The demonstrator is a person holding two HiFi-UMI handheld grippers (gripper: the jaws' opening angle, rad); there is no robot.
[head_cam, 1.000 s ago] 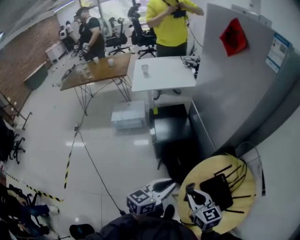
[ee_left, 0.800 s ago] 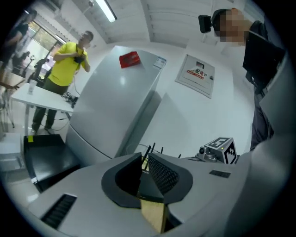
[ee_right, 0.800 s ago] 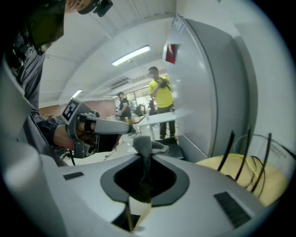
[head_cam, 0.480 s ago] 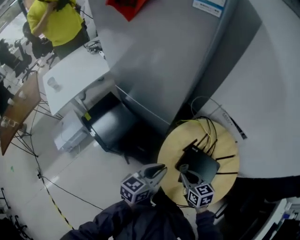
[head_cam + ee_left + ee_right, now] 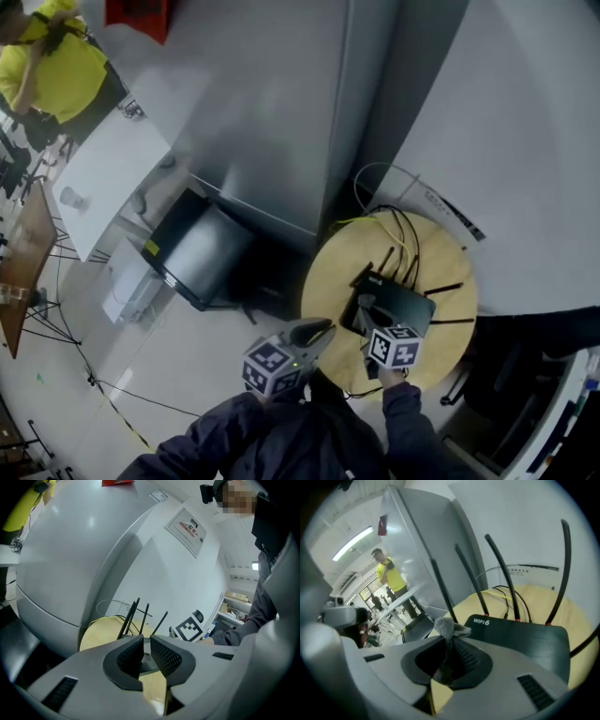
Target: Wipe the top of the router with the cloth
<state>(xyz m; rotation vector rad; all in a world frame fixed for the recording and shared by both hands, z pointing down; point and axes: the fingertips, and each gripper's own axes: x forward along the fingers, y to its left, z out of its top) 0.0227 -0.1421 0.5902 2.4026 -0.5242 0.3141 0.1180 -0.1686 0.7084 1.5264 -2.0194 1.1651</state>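
A black router with several upright antennas lies on a round wooden table. In the right gripper view its top reads WIFI6 and sits just beyond my jaws. My right gripper hovers at the router's near edge, shut on a small grey cloth that sticks up between its jaws. My left gripper hangs off the table's near left edge, its jaws almost together with nothing between them. In the left gripper view the antennas and the right gripper's marker cube show ahead.
Black and yellow cables trail off the table's far side toward a grey curved wall. A black cabinet stands left of the table. Farther left are a white table and a person in yellow.
The head view has swung right, so the round table and router sit nearer the middle. My right gripper has come over the router's near edge. The left gripper stays beside the table.
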